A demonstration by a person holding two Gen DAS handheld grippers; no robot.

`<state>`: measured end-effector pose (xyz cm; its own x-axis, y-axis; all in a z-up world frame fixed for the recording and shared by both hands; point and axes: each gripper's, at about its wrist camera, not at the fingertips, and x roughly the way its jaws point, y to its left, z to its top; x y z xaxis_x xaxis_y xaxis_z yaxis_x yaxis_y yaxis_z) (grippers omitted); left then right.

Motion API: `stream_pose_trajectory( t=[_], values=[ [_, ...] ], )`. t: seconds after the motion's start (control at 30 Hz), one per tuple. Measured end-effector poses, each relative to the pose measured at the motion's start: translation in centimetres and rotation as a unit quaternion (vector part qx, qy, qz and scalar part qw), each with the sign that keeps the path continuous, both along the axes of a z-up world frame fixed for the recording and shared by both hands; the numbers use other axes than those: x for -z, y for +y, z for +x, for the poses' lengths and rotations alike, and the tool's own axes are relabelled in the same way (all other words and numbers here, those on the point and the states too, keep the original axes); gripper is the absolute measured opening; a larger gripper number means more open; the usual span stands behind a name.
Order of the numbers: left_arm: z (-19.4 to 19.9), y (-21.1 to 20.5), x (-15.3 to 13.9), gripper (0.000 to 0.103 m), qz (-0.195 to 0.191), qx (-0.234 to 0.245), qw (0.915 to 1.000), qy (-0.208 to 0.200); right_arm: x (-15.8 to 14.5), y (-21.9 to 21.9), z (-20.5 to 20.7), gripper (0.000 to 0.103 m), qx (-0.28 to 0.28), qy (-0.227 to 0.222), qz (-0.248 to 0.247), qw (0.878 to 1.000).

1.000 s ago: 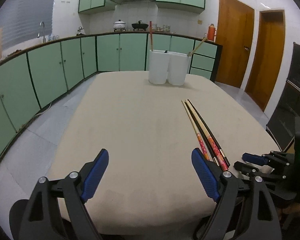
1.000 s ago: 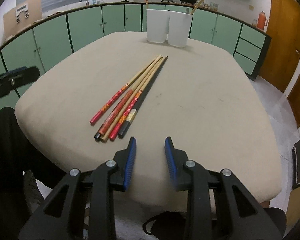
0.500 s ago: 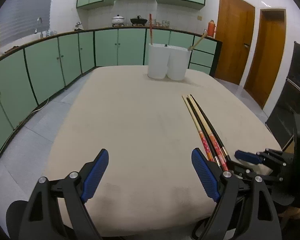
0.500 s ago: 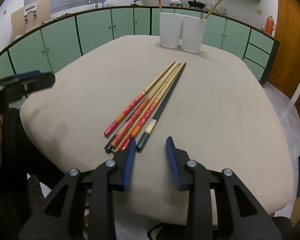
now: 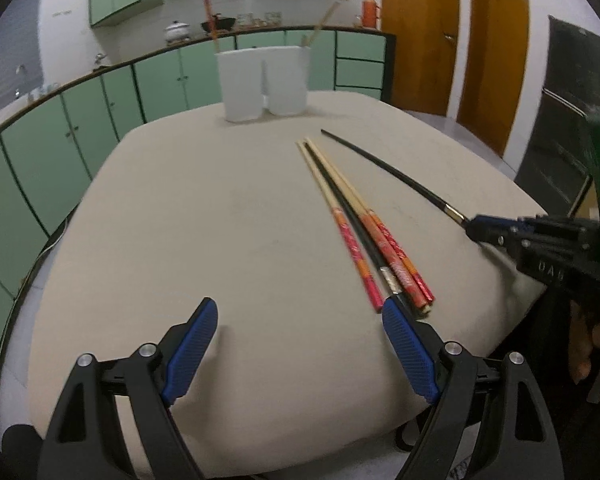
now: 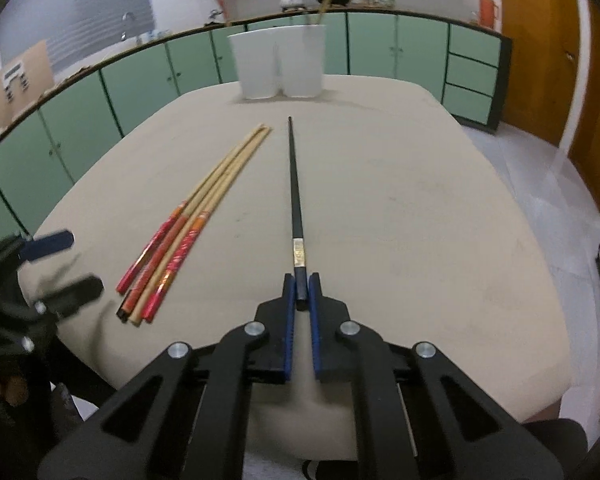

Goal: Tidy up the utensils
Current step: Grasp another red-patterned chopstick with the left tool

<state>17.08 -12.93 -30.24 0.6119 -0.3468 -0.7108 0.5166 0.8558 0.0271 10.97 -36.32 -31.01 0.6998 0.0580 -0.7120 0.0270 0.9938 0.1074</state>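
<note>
Black chopstick point(image 6: 294, 192): on table point(image 6: 420, 220), right of chopstick bundle point(image 6: 188, 228); right gripper point(image 6: 301, 292) jaws just closed on its end. Left gripper point(image 5: 300, 344) jaws wide, empty.

Left gripper point(image 5: 298, 350): black plastic linkage arms, round silver pivot screws, blue cross-hatched finger pads point(image 5: 190, 350). Right gripper point(image 6: 301, 294): same black frame, silver screws, blue pads; raised lettering on side, green indicator light on body behind it.

Table point(image 5: 180, 220) left half bare; white holders point(image 5: 262, 80) block far edge
</note>
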Motion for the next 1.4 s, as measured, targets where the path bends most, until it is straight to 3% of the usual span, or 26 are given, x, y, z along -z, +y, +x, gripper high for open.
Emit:
stream_pose_trajectory(
  t=[0.2,0.27,0.33,0.37,0.43,0.5,0.77,0.87,0.97,1.03,1.07,1.13,1.17,1.4],
  values=[
    [0.5,-1.5,0.8,0.081,0.015,0.006,0.9999,-0.001,0.1,-0.1,-0.2,0.006,-0.003,-0.003,0.000,1.000],
    [0.7,-1.6,0.9,0.076,0.013,0.002,0.9999,-0.005,0.2,-0.1,-0.2,0.006,-0.003,-0.003,0.000,1.000],
    [1.1,-1.7,1.0,0.052,0.004,-0.003,1.0000,-0.008,0.2,0.1,-0.3,0.008,-0.003,-0.005,-0.002,1.000],
    [1.2,-1.8,1.0,0.046,0.003,-0.005,0.9999,-0.012,0.2,0.3,-0.3,0.009,-0.003,-0.006,-0.005,1.000],
    [1.3,-2.2,0.9,0.018,0.001,-0.007,0.9998,-0.021,0.3,0.7,-0.3,0.010,-0.004,-0.007,-0.012,1.000],
    [1.5,-2.2,1.0,0.006,0.000,-0.020,0.9994,-0.029,0.3,0.9,-0.2,0.010,-0.004,-0.008,-0.015,1.000],
    [3.2,0.2,1.0,0.006,-0.006,-0.110,0.9933,-0.035,0.3,0.6,0.2,0.006,0.054,-0.015,-0.032,0.998],
    [3.5,0.9,0.9,0.006,-0.006,-0.115,0.9929,-0.028,0.2,0.7,0.0,0.010,0.043,-0.014,-0.025,0.999],
    [3.2,1.0,0.9,0.019,0.002,-0.107,0.9938,-0.028,0.1,0.8,-0.4,0.011,0.033,-0.012,-0.023,0.999],
    [3.1,1.3,0.9,0.021,-0.004,-0.105,0.9942,-0.024,0.1,0.7,-0.7,0.013,0.032,-0.010,-0.021,0.999],
    [3.2,1.4,0.9,0.021,-0.006,-0.103,0.9944,-0.022,0.2,0.6,-0.7,0.013,0.032,-0.010,-0.020,0.999],
    [3.4,1.5,0.9,0.006,-0.014,-0.098,0.9949,-0.018,0.2,0.6,-0.3,0.010,0.030,-0.008,-0.017,0.999],
    [3.7,1.5,0.8,0.006,-0.019,-0.098,0.9949,-0.015,0.2,0.6,0.0,0.006,0.029,-0.007,-0.013,0.999],
    [3.8,2.3,-2.1,0.006,-0.045,-0.112,0.9927,0.007,-2.7,0.2,-0.6,0.006,0.032,-0.031,-0.001,0.999]
  ],
)
